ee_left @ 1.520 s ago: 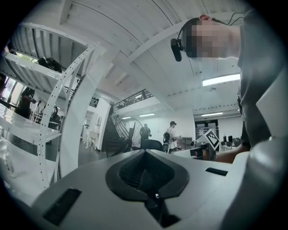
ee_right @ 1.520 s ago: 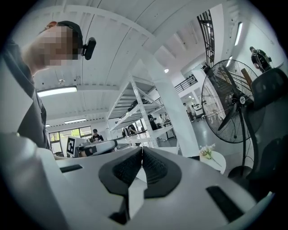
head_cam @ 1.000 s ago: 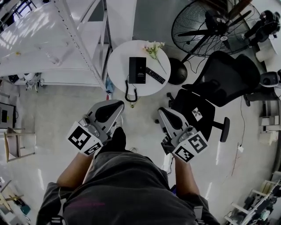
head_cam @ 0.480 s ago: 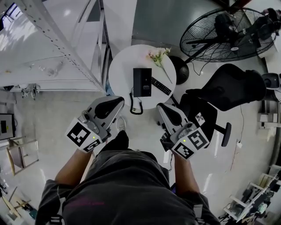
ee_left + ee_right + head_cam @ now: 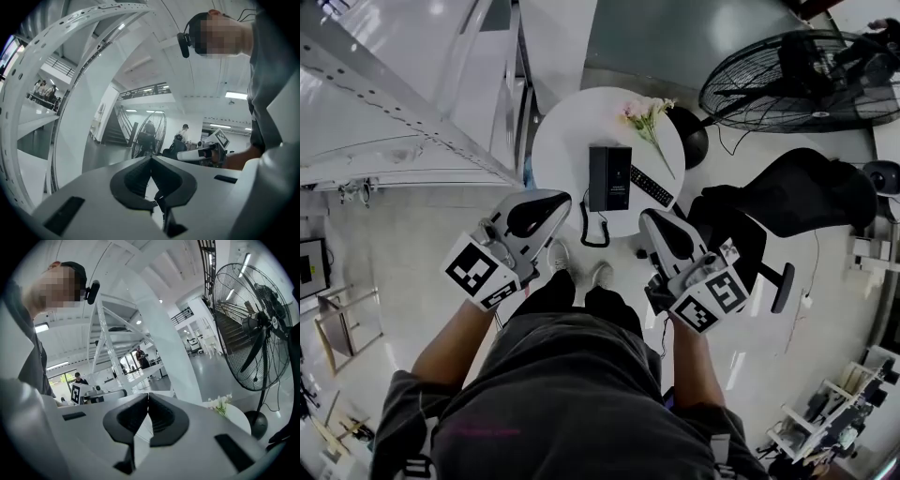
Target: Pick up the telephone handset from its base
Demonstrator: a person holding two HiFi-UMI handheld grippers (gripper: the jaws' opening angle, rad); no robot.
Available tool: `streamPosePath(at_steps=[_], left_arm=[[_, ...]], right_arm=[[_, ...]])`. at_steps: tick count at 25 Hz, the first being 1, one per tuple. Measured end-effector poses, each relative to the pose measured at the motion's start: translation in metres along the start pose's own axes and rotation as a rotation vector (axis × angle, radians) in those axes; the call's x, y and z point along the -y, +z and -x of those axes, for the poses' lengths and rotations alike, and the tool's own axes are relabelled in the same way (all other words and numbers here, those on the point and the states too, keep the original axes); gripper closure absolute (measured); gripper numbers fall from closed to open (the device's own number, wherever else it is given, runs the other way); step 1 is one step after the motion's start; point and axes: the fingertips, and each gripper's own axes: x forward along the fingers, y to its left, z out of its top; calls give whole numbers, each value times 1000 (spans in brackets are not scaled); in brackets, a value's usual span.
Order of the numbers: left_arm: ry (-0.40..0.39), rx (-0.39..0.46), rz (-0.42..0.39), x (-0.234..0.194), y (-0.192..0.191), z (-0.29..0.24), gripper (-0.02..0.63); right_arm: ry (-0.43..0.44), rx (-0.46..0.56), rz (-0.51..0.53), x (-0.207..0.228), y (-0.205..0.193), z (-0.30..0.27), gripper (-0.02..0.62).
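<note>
A black telephone [image 5: 609,178] lies on a small round white table [image 5: 562,155], the handset resting on its base and the curly cord [image 5: 593,228] hanging over the near edge. My left gripper [image 5: 557,200] hovers shut and empty just short of the table's near-left edge. My right gripper [image 5: 650,219] is also shut and empty, at the near-right edge. Neither touches the phone. In the left gripper view the jaws [image 5: 151,158] meet at their tips, as they do in the right gripper view [image 5: 148,394], and the phone is hidden behind both.
A black remote [image 5: 652,187] and a sprig of flowers [image 5: 648,116] lie on the table right of the phone. A big floor fan [image 5: 806,80] and a black office chair [image 5: 787,202] stand to the right. A white metal frame [image 5: 412,103] stands to the left.
The person has stepped toward the table and both grippers have come forward with them to its near edge. The shoes now show below the table. Both jaws stay shut.
</note>
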Motion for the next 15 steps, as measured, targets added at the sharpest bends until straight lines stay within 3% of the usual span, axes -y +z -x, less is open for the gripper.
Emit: streamPosePath(at_steps=[5, 15], left_arm=[[11, -33, 22, -15, -12, -20, 592], [156, -142, 112, -53, -88, -60, 592]], right_arm=[[-4, -22, -11, 24, -1, -14, 577], [97, -120, 8, 80, -16, -49, 577]])
